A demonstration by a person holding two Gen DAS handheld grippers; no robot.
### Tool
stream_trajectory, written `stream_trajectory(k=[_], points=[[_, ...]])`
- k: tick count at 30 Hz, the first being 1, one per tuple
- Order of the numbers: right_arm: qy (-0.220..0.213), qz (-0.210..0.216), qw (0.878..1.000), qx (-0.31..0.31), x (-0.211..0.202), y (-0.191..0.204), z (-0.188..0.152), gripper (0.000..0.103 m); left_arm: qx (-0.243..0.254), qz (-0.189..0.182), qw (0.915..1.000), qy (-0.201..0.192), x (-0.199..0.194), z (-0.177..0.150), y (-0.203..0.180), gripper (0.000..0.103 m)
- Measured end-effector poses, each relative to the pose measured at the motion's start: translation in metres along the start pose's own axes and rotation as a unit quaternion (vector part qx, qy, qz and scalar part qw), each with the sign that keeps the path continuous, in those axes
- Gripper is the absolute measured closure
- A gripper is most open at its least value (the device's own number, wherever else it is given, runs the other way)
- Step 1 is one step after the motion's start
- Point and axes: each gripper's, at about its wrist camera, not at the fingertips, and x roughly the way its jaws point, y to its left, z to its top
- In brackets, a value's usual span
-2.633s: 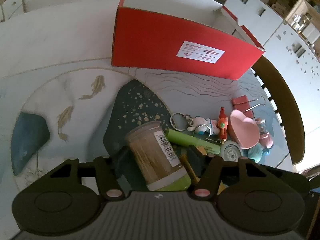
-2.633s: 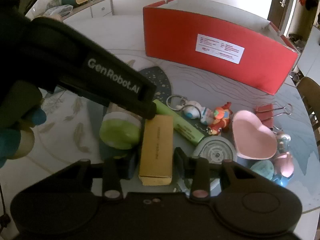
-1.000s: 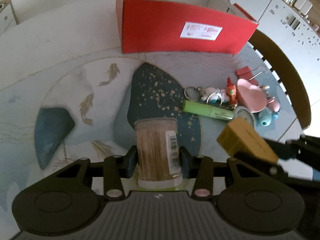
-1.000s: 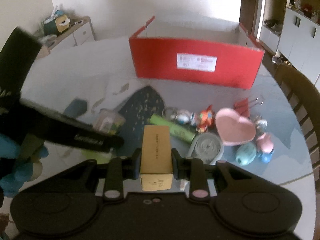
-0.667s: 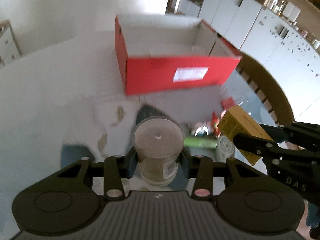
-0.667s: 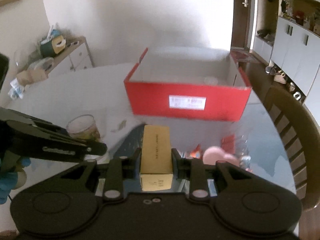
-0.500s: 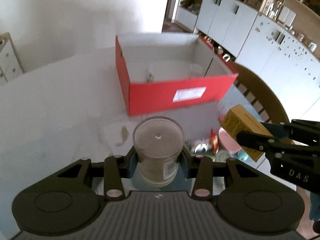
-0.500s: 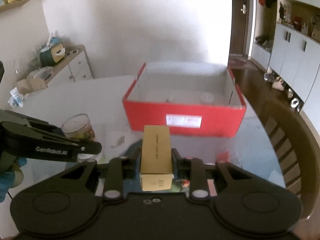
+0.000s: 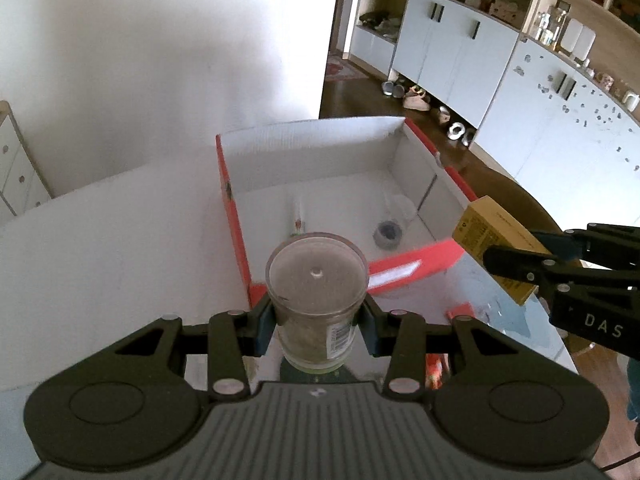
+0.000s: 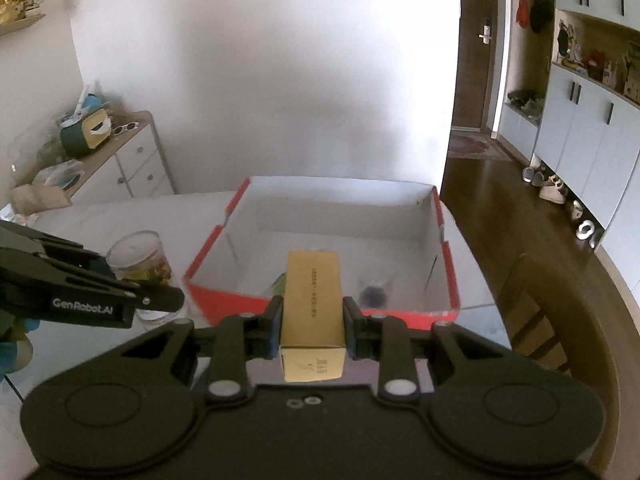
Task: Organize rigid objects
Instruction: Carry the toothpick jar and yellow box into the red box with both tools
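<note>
Two grippers are seen raised above a white table, each with its jaws closed on an object. By the left gripper a clear round jar with a barcode label is clamped between the two pads, the jaws being partly closed around its sides; the jar is held upright in the air, in front of the near left corner of the red box. By the right gripper a tan rectangular carton is gripped lengthwise, the jaws being drawn in narrowly against its two long sides; the carton is pointed toward the box and is held off the table, before the near red wall. The box is open at the top, with a white interior, and is set on the table. Inside it a small dark round item and a slim white tube are seen lying on the floor. A wooden chair is seen beside the table at the right.
</note>
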Motion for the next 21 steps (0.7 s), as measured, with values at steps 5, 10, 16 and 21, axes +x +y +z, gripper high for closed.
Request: stream_trajectory(k=[5, 10, 16, 21], points=[[0.003, 0.001, 1.000, -0.003, 0.024, -0.015, 0.014, 0.074, 0.003, 0.015, 0.9999, 0.001, 0.023, 0.026, -0.004, 0.061], [0.005, 0.000, 1.000, -0.003, 0.050, -0.030, 0.030, 0.074, 0.011, 0.026, 0.9996, 0.004, 0.045, 0.050, -0.010, 0.061], [0.014, 0.009, 1.000, -0.016, 0.085, -0.032, 0.039, 0.074, 0.026, 0.047, 0.9982, 0.025, 0.081, 0.075, -0.014, 0.061], [0.036, 0.020, 0.999, -0.034, 0.112, -0.025, 0.037, 0.074, 0.030, 0.069, 0.9964, 0.038, 0.112, 0.091, -0.013, 0.061]])
